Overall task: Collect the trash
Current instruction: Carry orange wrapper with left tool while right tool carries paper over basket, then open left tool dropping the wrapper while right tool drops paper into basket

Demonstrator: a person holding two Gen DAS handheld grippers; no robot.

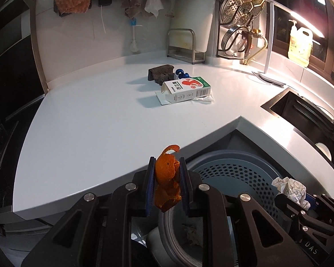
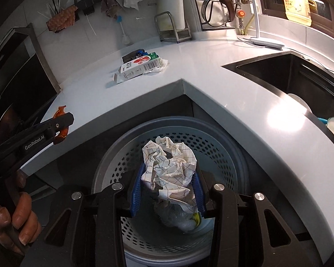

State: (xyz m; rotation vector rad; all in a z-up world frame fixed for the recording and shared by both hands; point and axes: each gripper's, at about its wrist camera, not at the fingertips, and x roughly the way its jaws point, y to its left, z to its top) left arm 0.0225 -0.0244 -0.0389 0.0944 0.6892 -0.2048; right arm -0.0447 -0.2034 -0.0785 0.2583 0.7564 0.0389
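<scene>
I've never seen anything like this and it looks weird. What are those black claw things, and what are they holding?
A person holds two grabbing tools, one in each hand, each with a camera looking along its claw.

The left claw pinches an orange peel. The right claw pinches a crumpled paper over a grey bin with holes. In the right camera's picture you can see the person's hand.

On the white counter a carton lies on its side, with a dark sponge behind it.

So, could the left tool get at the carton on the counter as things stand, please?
Probably not yet: the left tool is shut on orange peel, though the counter up to the carton looks bare.
</scene>
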